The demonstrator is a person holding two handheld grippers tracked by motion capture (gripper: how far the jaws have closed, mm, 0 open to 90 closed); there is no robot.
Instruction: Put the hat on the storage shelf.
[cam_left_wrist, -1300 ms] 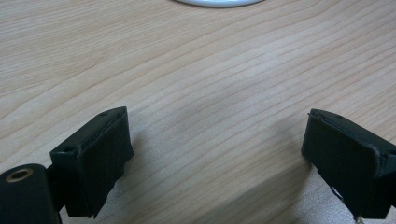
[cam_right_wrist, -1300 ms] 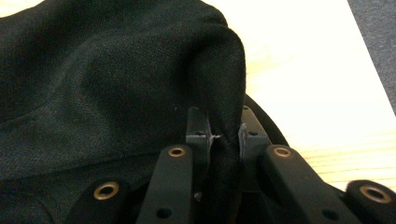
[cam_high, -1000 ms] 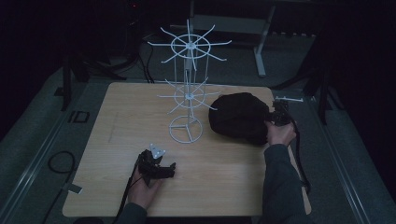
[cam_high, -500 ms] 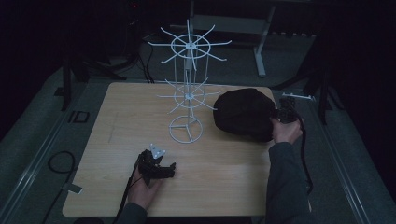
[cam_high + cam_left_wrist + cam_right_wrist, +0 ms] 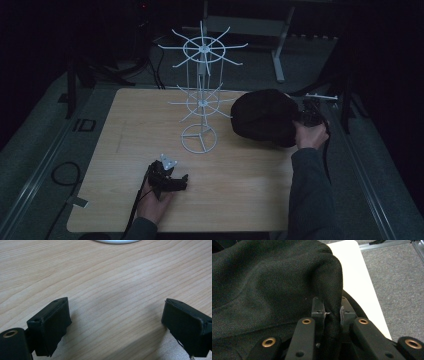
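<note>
Black hat (image 5: 264,117) sits at bench (image 5: 125,135) right edge beside white wire rack (image 5: 201,100), one fold pinched tight in right claw (image 5: 331,315). Soft, light, floppy knit; likely sags, so grip the brim. Left claw (image 5: 115,322) apart, empty. No readable writing.

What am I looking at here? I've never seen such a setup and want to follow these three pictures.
A person sits at a wooden table with a hand-held two-jaw gripper in each hand. The high view looks down from above; the other two come from cameras riding on the grippers. A white wire display rack stands on the table. The right gripper is shut on a fold of a black hat. The left gripper rests open on the wood, holding nothing.
</note>
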